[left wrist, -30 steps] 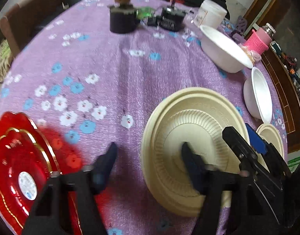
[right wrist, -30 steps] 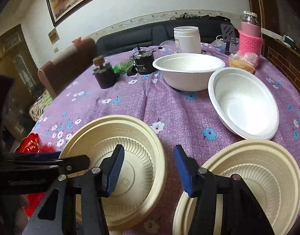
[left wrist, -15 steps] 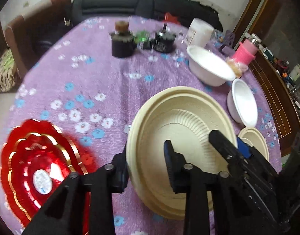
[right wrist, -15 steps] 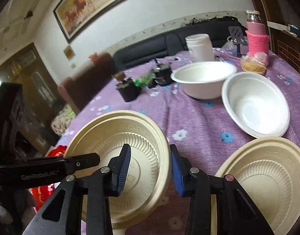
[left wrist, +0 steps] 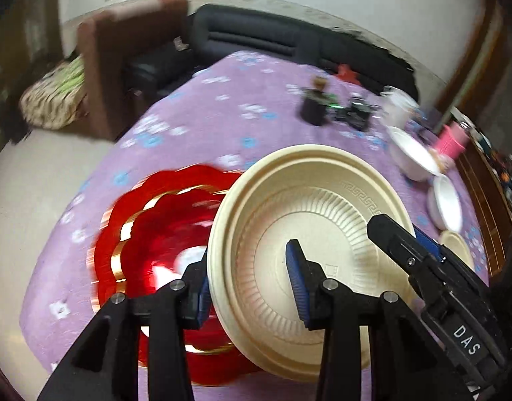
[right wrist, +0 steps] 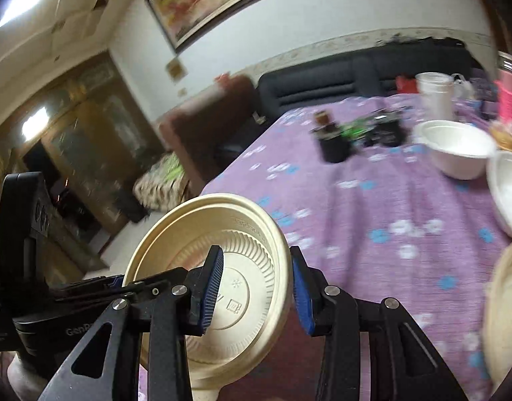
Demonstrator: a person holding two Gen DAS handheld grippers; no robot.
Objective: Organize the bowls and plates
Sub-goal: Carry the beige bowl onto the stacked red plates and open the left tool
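Note:
A cream plate (left wrist: 309,214) is lifted off the purple flowered table (left wrist: 222,117), tilted, above a red scalloped plate (left wrist: 155,230). My left gripper (left wrist: 252,287) is shut on its left rim; the right gripper's body shows at right. In the right wrist view my right gripper (right wrist: 256,287) is shut on the same cream plate (right wrist: 222,250) at its right rim. A second cream plate (right wrist: 506,317) lies at the right edge. Two white bowls (right wrist: 456,147) (right wrist: 510,190) stand further back.
At the table's far side stand a dark jar with a cork (left wrist: 314,107), a black jar (left wrist: 359,115), a white tub (left wrist: 398,107) and a pink-sleeved bottle (left wrist: 451,140). A black sofa (left wrist: 289,43) and a brown chair (left wrist: 122,60) lie beyond the table.
Both grippers closed on the cream plate's rims, lifted it and carried it left, so it now hangs over the red plate.

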